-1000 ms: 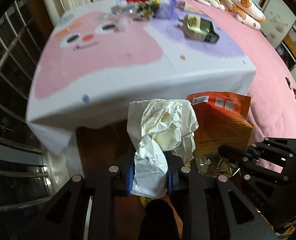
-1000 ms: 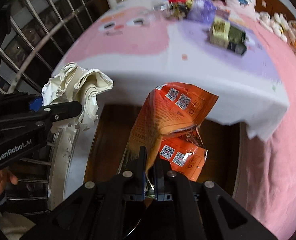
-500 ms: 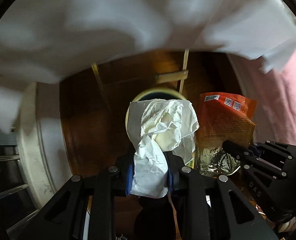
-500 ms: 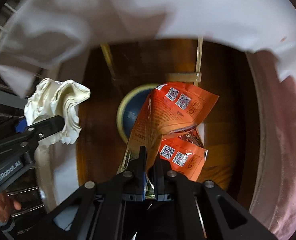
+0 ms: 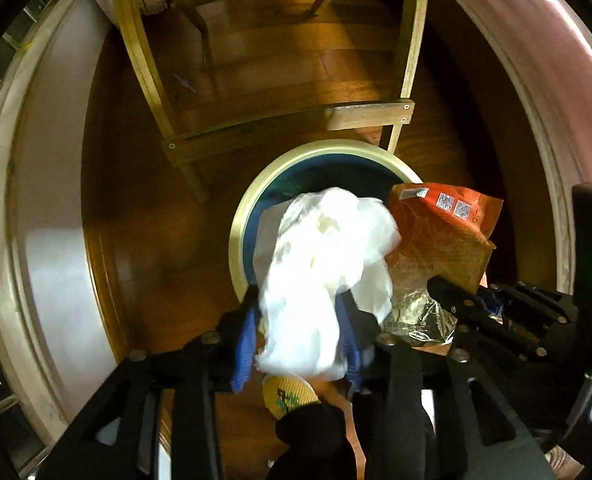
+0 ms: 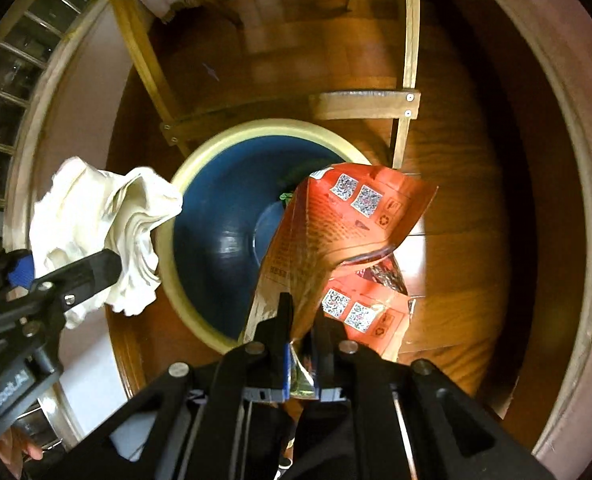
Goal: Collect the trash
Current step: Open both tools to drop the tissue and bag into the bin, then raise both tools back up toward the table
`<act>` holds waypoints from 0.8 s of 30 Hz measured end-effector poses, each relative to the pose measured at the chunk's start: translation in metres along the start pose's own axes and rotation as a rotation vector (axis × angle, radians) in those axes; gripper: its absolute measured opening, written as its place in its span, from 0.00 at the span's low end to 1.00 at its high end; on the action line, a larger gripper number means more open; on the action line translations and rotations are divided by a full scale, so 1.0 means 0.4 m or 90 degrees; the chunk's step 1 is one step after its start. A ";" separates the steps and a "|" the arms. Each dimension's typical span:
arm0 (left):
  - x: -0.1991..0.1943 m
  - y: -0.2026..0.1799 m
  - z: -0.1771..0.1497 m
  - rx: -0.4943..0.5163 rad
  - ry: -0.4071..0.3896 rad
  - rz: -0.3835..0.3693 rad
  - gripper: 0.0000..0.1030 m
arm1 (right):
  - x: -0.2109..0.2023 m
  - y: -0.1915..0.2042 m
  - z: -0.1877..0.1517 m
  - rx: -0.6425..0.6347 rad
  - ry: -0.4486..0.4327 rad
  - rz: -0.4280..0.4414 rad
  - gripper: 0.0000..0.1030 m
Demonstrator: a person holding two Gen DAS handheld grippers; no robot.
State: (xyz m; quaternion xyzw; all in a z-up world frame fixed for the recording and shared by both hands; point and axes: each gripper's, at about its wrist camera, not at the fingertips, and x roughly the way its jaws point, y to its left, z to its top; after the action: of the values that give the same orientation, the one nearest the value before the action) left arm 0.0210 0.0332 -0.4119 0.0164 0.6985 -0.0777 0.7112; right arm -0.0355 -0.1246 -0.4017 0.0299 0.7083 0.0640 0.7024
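Below you lies the wood floor (image 5: 280, 64), and on it stands the bin (image 6: 200, 160), a round pail with a pale rim and a blue inside. Take the bin as your landmark. Behind it, on the far side from you, a wooden frame (image 5: 368, 114) of legs and a cross rail stands close to the rim. To the right of the bin a pink drape (image 5: 536, 48) hangs down to the floor.

Inside the bin you can see its blue wall and flat bottom; something small and green (image 6: 286, 196) shows at the far inner side, mostly hidden behind the wrapper, and you cannot tell what it is.

Your right gripper (image 6: 302, 320) is above the near right part of the bin. Its jaws are nearly together, clenched on the lower silver edge of the orange wrapper (image 6: 348, 216). The wrapper stands up from the grip, creased, with square codes printed on it, and it hangs over the right half of the bin opening and past the rim.

Your left gripper (image 5: 296, 320) is above the near left rim of the bin. Its jaws stand a fair way apart, with the white crumpled paper (image 5: 320, 256) filling the gap between the blue pads (image 5: 244, 344), so it is grasping the paper. In the left wrist view the paper covers much of the bin opening; in the right wrist view it sits over the left rim, partly outside it. Paper and wrapper are just beside each other.
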 end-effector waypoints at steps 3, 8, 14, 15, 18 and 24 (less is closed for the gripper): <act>0.025 0.008 0.014 -0.001 0.000 -0.004 0.68 | 0.032 -0.009 0.014 0.005 0.011 0.009 0.09; 0.018 0.016 0.018 0.002 -0.014 0.005 0.83 | 0.031 -0.019 0.021 0.014 0.008 0.032 0.36; -0.032 0.036 0.017 -0.001 -0.034 0.016 0.92 | -0.025 0.004 0.032 0.001 -0.022 0.040 0.57; -0.043 0.042 0.016 -0.005 -0.036 0.016 0.92 | -0.035 0.007 0.034 0.001 -0.024 0.041 0.57; -0.083 0.052 0.010 -0.016 -0.044 0.021 0.92 | -0.064 0.014 0.036 -0.001 -0.029 0.040 0.57; -0.195 0.065 -0.020 -0.026 -0.049 0.034 0.92 | -0.170 0.030 0.020 0.001 -0.041 0.048 0.57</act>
State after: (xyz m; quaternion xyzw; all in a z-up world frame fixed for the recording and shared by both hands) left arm 0.0156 0.0667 -0.3367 0.0174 0.6713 -0.0450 0.7396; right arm -0.0272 -0.1212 -0.3325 0.0592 0.6837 0.0893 0.7218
